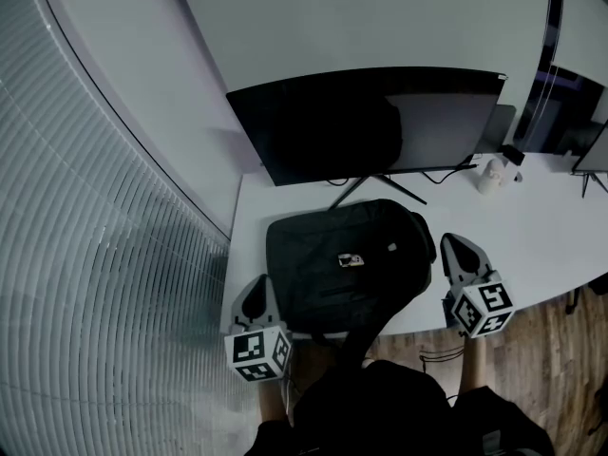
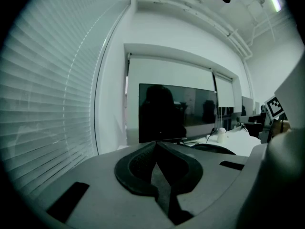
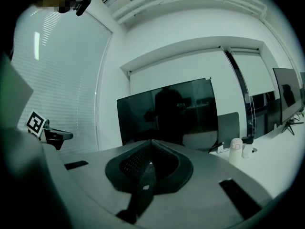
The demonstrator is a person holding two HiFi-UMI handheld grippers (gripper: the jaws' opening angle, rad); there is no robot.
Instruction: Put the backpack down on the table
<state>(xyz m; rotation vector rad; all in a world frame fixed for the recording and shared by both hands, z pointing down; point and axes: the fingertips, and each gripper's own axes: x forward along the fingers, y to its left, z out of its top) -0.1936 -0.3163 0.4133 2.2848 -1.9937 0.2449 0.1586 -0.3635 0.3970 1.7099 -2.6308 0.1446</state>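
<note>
Head view: black backpack [image 1: 347, 259] flat on worktop [image 1: 532, 240], between left hand-held gripper [image 1: 258, 285] and right hand-held gripper [image 1: 454, 247], gripper views: both clenched empty, monitor [image 1: 370, 126] behind

Ahead of your left claw [image 1: 256, 285] and right claw [image 1: 449, 242], a wide dark monitor [image 1: 366, 126] stands upright on a thin-legged stand, its screen mirroring dim shapes. Beyond your right claw and a little to its right, a small white bottle [image 1: 491, 175] sits near the monitor's lower right corner, and the edge of a second monitor [image 1: 594, 150] shows further right. Slatted window blinds [image 1: 85, 255] fill the side left of your left claw, and wooden floor [image 1: 541, 350] shows below the right claw.
</note>
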